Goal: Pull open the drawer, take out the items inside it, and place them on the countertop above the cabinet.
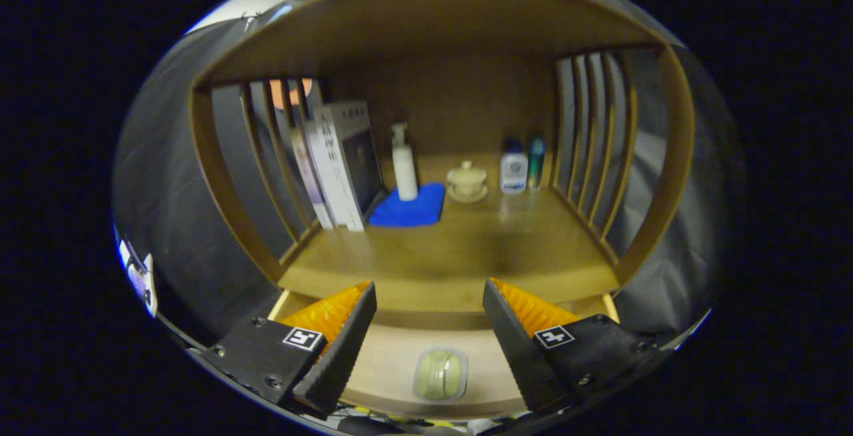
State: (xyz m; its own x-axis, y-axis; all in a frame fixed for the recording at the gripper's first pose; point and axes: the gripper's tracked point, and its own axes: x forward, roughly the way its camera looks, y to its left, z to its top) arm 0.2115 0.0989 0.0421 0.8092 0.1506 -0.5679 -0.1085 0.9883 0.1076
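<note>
One small pale-green item (440,374), sealed in a clear wrapper, is lying flat in the open drawer (393,363), between the two fingers and a little below their tips. Its long axis is running roughly away from the gripper (430,303), toward the cabinet's back wall, though the wrapper's rounded outline is making this only a slight elongation. What it is exactly is hard to make out; faint ridges are showing across its face.

The gripper is hovering with its fingers spread wide, nothing between them but air, and neither is touching the item. The near edge of the drawer is cut off beneath the fingers.

Just ahead of the fingertips the countertop (453,256) is stretching out under a wooden shelf roof with slatted sides. Well beyond the fingers, at the back, several books (343,163) are standing upright to the left, a white pump bottle (404,164) is standing on a blue mat (410,207), a lidded cup (466,181) is sitting on its saucer, and two small bottles (523,166) are standing to the right, touching or nearly so; which is unclear.
</note>
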